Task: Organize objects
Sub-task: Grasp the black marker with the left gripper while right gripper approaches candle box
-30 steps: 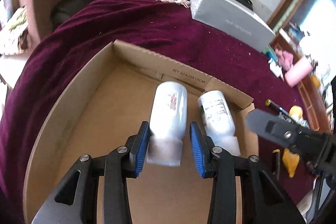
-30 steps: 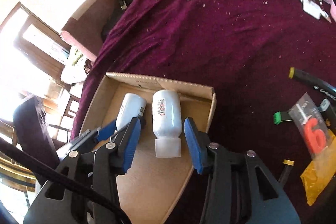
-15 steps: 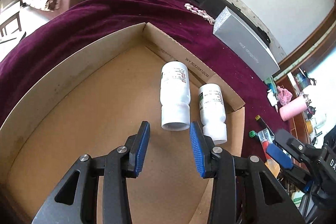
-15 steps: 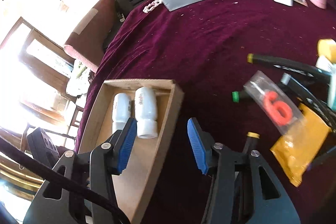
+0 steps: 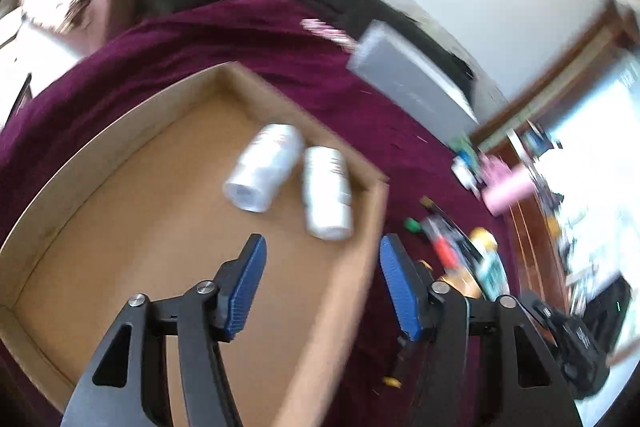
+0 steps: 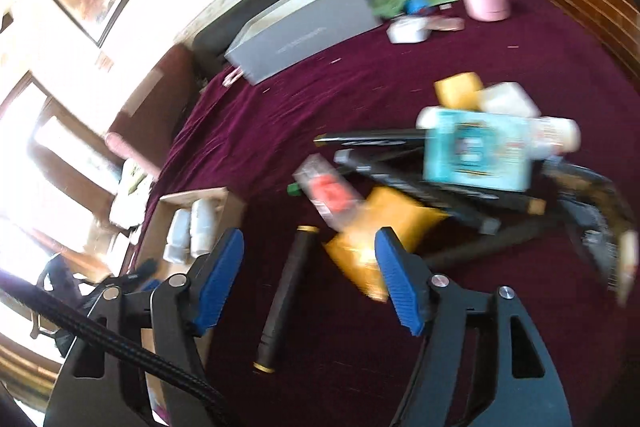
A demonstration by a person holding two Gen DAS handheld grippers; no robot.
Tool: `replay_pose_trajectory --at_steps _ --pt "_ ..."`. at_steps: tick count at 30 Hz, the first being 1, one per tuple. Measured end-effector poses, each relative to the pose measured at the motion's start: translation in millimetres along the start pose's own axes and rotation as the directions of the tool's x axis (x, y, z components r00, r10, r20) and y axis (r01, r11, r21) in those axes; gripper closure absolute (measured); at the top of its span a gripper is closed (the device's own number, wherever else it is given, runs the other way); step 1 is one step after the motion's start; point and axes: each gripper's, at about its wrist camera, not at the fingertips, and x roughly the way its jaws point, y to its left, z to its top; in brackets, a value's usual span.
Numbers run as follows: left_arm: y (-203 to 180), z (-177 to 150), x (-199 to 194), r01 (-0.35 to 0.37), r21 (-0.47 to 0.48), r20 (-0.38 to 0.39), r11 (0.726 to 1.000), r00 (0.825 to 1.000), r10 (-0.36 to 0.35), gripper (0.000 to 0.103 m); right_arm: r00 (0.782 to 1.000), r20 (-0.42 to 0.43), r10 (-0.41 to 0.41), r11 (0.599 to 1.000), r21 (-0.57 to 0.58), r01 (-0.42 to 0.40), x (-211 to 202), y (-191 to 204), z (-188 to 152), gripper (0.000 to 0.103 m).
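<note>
Two bottles (image 5: 298,179) lie in the box's (image 5: 120,155) far corner.
Both grippers, left (image 5: 322,285) and right (image 6: 308,277), have just spread their jaws; nothing held.

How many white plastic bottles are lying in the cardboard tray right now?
2. One white plastic bottle lies on its side near the far corner of the shallow cardboard tray; the other lies just right of it, beside the tray's right wall. None seems hidden.

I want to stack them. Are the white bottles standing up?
No, both white plastic bottles lie tipped on their sides in the cardboard box.
</note>
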Motion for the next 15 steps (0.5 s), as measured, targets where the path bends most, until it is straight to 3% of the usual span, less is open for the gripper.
replay_pose_trajectory --at_steps 5,10,15 --pt "-61 -25 14 0.051 0.21 -0.104 0.976 0.994 -0.03 0.043 1.0 -0.01 -0.003 0.999 0.047 0.004 -2 -28 -10 0.035" --pt "-89 -51 43 0.028 0.33 -0.18 0.944 0.983 0.034 0.043 0.999 -0.028 0.024 0.997 0.069 -0.022 3 -42 -22 0.035" --pt "-98 -60 68 -0.055 0.399 -0.168 0.915 0.977 0.132 0.043 0.999 -0.02 0.026 0.996 0.081 -0.024 -3 -58 -24 0.035"
